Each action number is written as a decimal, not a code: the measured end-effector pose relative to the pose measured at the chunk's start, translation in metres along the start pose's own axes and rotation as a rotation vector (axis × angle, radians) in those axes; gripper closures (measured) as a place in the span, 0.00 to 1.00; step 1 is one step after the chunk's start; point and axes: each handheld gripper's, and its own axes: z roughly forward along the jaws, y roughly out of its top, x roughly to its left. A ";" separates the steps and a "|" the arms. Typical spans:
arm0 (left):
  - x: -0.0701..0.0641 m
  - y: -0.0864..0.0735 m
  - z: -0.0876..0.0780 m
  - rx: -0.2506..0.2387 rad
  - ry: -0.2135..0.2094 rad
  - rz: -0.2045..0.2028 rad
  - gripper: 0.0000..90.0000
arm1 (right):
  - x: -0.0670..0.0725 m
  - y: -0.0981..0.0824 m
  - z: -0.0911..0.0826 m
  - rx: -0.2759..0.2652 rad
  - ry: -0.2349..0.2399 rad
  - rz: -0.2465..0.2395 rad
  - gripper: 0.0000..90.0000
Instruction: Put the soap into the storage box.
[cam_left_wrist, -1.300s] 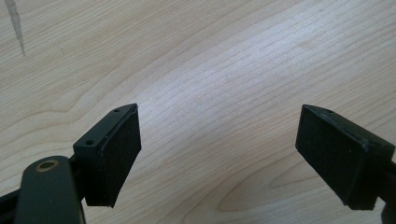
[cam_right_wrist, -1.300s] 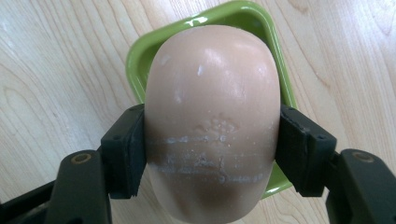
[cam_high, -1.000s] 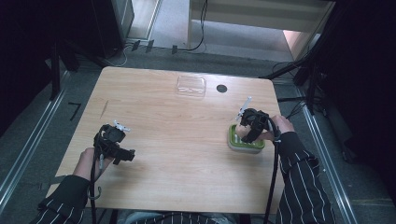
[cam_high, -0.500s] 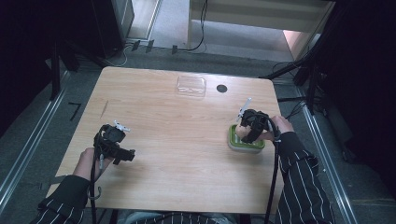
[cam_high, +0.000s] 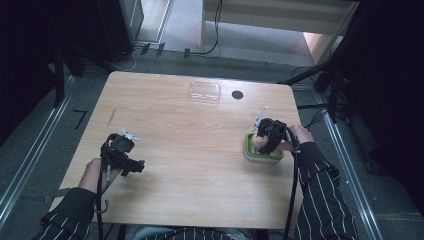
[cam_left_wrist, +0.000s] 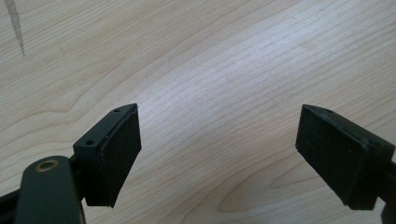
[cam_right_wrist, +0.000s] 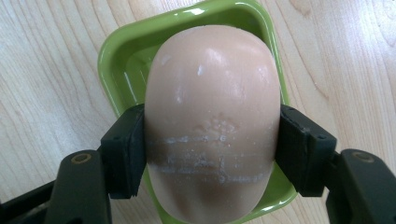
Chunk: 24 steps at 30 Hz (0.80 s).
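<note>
Peach soap bar (cam_right_wrist: 212, 126) sits over the green soap dish (cam_right_wrist: 116, 60), clenched at its sides by the right tongs (cam_right_wrist: 212, 149); keep it level and centred over the dish, left tongs (cam_left_wrist: 233, 154) released, idle.

Overhead cam sits high on my side, looking forward and down on the whole wooden table (cam_high: 200, 150). My two jaw cams ride super close, looking down along my jaws: the left at bare wood, the right at the green dish (cam_right_wrist: 121, 60) beneath them, also visible from overhead.
</note>
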 end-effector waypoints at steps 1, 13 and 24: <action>0.000 0.000 0.000 -0.002 0.000 0.000 0.16 | 0.000 0.000 0.001 -0.002 0.001 -0.002 0.37; 0.000 0.000 0.000 -0.003 0.000 -0.004 0.16 | -0.001 -0.002 0.008 0.005 0.007 -0.014 0.37; 0.000 0.000 0.000 -0.002 -0.001 0.000 0.16 | 0.000 -0.001 0.013 0.013 -0.002 -0.031 0.37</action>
